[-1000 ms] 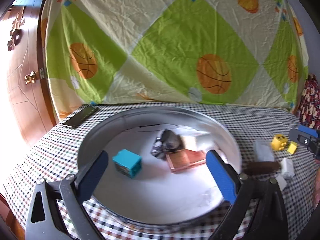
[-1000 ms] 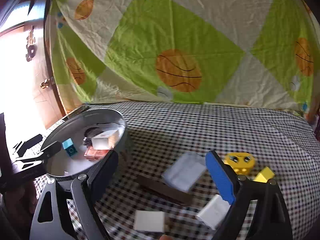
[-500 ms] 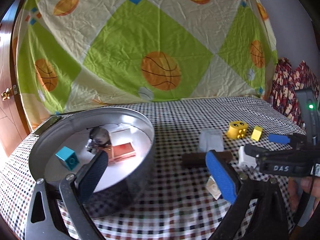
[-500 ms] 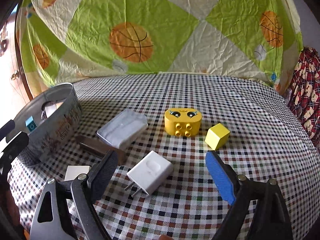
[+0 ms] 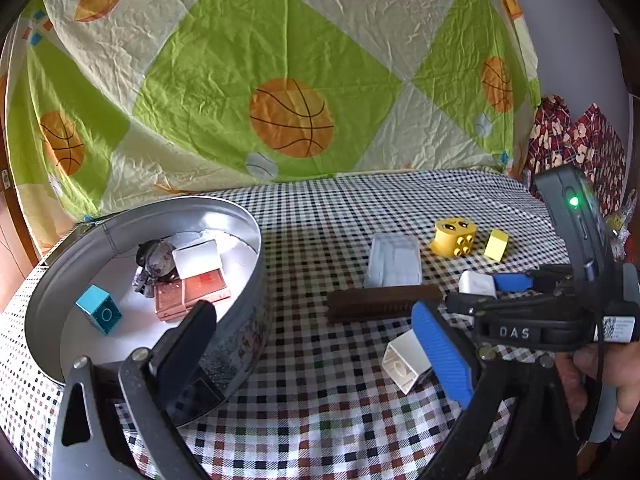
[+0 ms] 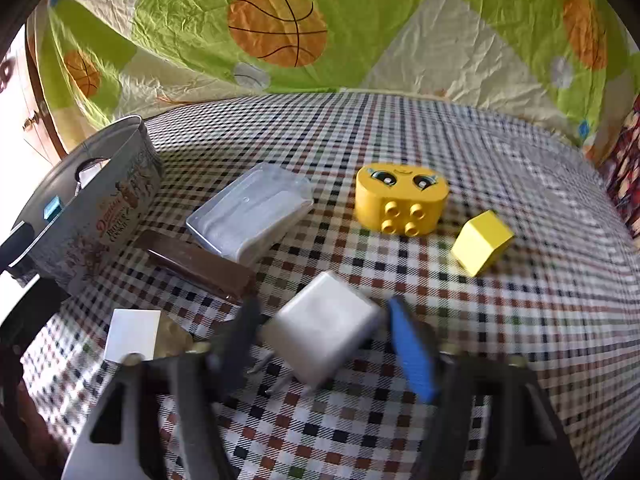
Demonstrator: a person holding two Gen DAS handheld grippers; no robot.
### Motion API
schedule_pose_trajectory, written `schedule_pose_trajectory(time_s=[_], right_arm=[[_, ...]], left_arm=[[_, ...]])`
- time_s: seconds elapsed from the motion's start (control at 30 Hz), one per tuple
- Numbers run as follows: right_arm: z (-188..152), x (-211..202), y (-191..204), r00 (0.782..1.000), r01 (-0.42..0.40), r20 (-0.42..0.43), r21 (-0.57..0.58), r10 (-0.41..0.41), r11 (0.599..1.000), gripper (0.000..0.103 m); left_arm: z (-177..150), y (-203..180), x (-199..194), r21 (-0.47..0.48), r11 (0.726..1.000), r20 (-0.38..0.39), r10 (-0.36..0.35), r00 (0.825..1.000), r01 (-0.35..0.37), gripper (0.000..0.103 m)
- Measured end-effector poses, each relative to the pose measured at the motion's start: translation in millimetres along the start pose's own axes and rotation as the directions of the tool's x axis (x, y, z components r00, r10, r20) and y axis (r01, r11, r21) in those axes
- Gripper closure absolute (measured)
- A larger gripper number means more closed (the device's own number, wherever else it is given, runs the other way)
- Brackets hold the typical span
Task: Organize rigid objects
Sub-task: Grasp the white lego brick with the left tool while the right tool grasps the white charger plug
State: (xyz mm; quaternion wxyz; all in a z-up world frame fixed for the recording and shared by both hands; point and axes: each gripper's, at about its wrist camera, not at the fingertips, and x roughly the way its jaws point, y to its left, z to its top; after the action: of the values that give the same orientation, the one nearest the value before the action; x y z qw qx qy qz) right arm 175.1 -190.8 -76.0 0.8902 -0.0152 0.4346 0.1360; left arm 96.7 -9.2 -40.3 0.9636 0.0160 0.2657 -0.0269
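Backdrop: basketball-print sheet (image 5: 292,120) hangs behind a table under a checked cloth (image 6: 400,128).
Key relation: white charger plug (image 6: 326,326) lies flat between the fingers of the right gripper (image 6: 326,350), body pointing away from the camera, prongs toward it; the black finger stands just left of it, the blue one just right.
Right fingers: spread to either side of the plug with thin gaps showing; blurred, so contact cannot be ruled out.
Left gripper (image 5: 316,340): fingers spread wide and empty, black finger over the tin's rim, blue finger near a white block (image 5: 404,360).
Nearer hand: the right, plainly.
Container: round metal tin (image 5: 52,280) holds a teal block (image 5: 98,308), a copper-pink case (image 5: 192,288), a white box (image 5: 198,258) and a dark crumpled item (image 5: 154,260).
Loose on the cloth: clear plastic case (image 6: 250,210), brown bar (image 6: 196,266), yellow face brick (image 6: 400,198), yellow cube (image 6: 482,242).
Likely next: closing across the plug's sides, then carrying it left to the tin.
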Motion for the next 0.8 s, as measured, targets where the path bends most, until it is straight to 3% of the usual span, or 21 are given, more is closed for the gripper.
schedule_pose_trajectory(time_s=[0.17,0.37,0.7,0.8], right_arm=[[-2.1,-12.9,-2.8,0.998,0.005,0.066,0.020,-0.006,1.000,0.042],[-6.4,-27.3,-6.7,0.988,0.067,0.135,0.062,-0.074,0.996,0.042],[-5.3,-31.5,-12.0,0.978,0.115,0.162,0.105,-0.131,0.988,0.042],[-5.9,-32.3,-12.7,0.978,0.114,0.164,0.106,-0.131,0.988,0.042]], left_arm=[[0.0,-5.6,-0.1,0.016,1.000,-0.005,-0.015,1.000,0.015,0.003],[-0.4,-25.5,2.1,0.073,0.996,-0.020,-0.040,0.999,0.042,0.003],[0.4,-51.5,31.1,0.127,0.985,-0.172,-0.091,0.981,0.114,0.005],[-0.6,-54.7,38.4,0.135,0.984,-0.208,-0.087,0.974,0.117,0.012]])
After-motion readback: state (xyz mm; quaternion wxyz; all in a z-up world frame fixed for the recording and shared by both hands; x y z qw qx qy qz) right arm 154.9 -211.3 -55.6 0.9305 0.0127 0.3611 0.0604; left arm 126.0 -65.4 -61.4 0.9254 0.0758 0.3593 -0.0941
